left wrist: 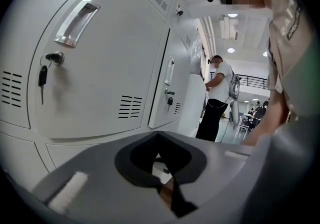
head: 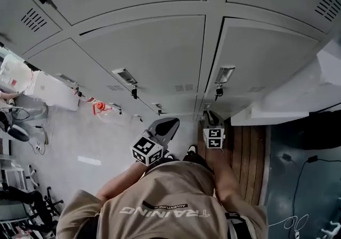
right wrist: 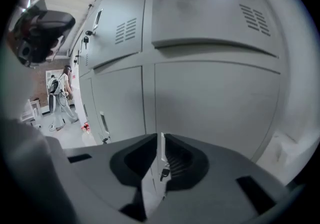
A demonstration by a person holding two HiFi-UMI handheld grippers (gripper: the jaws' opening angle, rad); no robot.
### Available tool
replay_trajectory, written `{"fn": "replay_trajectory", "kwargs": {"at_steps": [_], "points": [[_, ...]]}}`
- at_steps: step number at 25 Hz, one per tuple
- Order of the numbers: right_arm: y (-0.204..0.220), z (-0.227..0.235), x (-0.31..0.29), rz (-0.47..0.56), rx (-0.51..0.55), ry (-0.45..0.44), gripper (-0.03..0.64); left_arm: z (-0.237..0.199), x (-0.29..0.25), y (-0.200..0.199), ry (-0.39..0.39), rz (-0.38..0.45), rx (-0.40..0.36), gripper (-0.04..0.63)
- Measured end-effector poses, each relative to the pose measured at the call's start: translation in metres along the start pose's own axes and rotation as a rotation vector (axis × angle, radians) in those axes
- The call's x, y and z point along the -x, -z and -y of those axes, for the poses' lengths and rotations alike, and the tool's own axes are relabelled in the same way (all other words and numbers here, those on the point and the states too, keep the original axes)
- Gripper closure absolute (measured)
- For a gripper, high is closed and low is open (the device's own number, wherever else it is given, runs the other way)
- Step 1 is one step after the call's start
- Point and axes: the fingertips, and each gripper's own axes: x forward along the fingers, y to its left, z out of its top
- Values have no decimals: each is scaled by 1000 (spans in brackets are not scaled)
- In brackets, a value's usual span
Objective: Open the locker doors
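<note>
Fingers (right wrist: 180, 160) of right gripper (right wrist: 161, 138) clamp door-edge handle (right wrist: 161, 155).

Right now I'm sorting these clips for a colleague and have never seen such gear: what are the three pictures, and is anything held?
No robot here: a person carries two two-jaw grippers, each bearing a marker cube. The head view looks down from their head at grey lockers, doors looking closed, a key hanging in one lock. The other two views ride on the grippers. The left gripper is shut and empty. The right gripper is closed to a slit with a thin pale strip in it, perhaps a door handle; whether it grips, I cannot tell.
</note>
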Motion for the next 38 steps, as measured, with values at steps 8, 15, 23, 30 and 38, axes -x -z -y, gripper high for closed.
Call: {"fn": "replay_trajectory", "kwargs": {"at_steps": [8, 15, 23, 30, 38], "points": [[39, 0, -62, -77, -9, -99, 497, -17, 2, 1, -98, -5, 20, 588], [32, -1, -76, -117, 20, -122, 489, -19, 13, 9, -122, -36, 47, 588], [48, -11, -41, -131, -5, -121, 489, -13, 10, 11, -87, -36, 51, 588], [97, -7, 49, -201, -56, 42, 492, 4, 30, 12, -26, -22, 52, 588], [144, 40, 153, -302, -99, 242, 566, 33, 29, 0, 98, -3, 17, 589]]}}
